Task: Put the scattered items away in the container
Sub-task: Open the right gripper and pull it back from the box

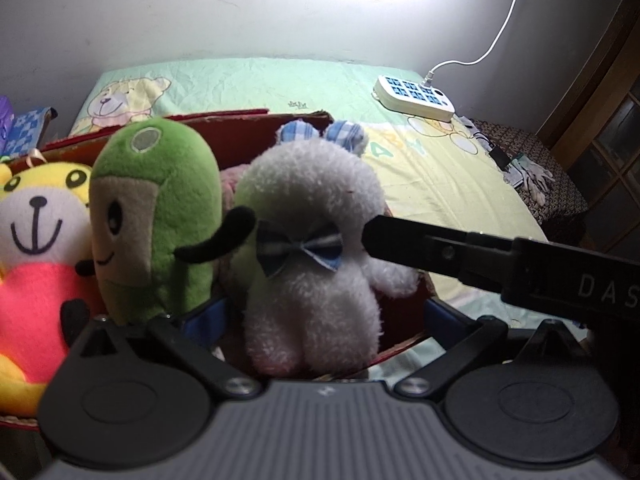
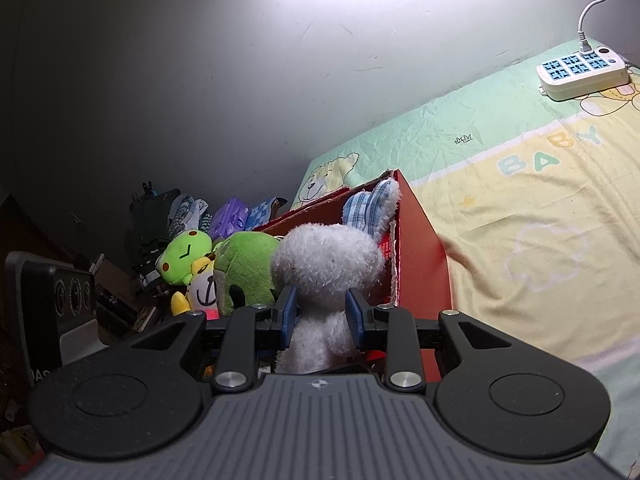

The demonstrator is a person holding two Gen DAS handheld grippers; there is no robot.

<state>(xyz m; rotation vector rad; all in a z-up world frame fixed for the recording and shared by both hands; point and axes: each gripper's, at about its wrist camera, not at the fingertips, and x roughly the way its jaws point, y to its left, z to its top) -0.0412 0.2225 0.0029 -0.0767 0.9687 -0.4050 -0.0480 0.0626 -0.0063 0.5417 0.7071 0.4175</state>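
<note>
Right gripper [image 2: 321,314] clamps the white plush rabbit [image 2: 326,264] inside the red box [image 2: 420,248]; left gripper [image 1: 324,320] spread open; bed looks toy-free.

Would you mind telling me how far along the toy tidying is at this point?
Mostly done, it seems: the green plush and yellow bear already sit in the red box. In hand: the right gripper clamps the white bunny at the box, not yet released; the left gripper is open around it. No loose toys show on the bedsheet.
</note>
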